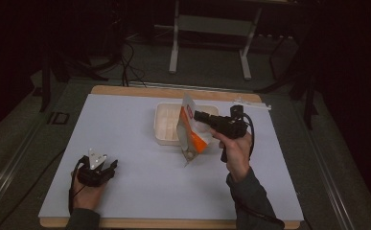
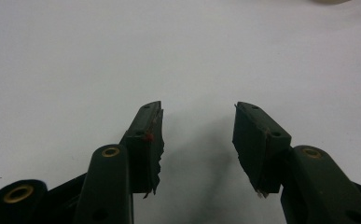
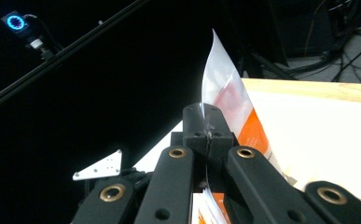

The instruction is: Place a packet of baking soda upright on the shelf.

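A clear plastic bag with orange and red print (image 1: 191, 132) hangs above the white table cover, its lower corner touching or nearly touching the sheet. My right gripper (image 1: 197, 115) is shut on the bag's upper edge, held up in a hand. In the right gripper view the jaws are pressed together at the gripper (image 3: 208, 127) with the bag (image 3: 225, 93) sticking up past them. My left gripper (image 1: 107, 166) rests low at the front left, held in a hand, open. Its black pads (image 2: 148, 135) stand wide apart over bare white sheet, nothing between them.
A shallow white plastic tray (image 1: 166, 122) sits behind the bag at the table's middle back. The white sheet (image 1: 125, 143) covers a wooden tabletop (image 1: 125, 90). A metal stand's legs (image 1: 174, 52) and cables lie on the floor beyond.
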A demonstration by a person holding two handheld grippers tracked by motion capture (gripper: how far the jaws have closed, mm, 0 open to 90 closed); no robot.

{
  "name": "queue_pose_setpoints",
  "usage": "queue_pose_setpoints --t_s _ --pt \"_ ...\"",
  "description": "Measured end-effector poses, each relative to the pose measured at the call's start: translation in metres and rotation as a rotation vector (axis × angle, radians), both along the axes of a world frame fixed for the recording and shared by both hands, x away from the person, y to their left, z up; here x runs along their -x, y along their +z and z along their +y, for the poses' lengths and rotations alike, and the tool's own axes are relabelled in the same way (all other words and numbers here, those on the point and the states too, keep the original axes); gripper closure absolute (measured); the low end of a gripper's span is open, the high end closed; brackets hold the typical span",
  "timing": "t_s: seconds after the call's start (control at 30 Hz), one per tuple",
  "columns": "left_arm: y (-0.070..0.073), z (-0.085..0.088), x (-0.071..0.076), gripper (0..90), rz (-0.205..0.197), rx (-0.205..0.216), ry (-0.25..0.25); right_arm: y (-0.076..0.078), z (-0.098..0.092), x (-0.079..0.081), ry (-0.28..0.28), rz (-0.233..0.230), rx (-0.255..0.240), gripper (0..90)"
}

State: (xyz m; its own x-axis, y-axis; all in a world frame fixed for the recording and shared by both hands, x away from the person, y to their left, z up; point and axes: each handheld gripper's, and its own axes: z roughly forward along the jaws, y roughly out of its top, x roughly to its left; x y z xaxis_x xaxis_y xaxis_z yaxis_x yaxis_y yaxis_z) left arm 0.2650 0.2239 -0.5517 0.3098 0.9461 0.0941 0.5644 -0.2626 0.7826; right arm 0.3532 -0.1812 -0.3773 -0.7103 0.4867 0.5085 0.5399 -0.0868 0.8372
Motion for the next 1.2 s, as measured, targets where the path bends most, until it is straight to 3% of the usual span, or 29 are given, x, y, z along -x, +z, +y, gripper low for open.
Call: queue_pose_setpoints --t_s 0.6,1.2 --pt "0.000 0.000 0.000 52.2 0.000 -0.001 -0.004 0.009 -0.008 -0.011 -0.101 -0.009 -0.019 90.0" --pt "0.000 0.000 0.000 52.2 -0.002 0.001 -0.005 0.003 -0.008 -0.032 -0.200 0.000 -0.023 90.0"
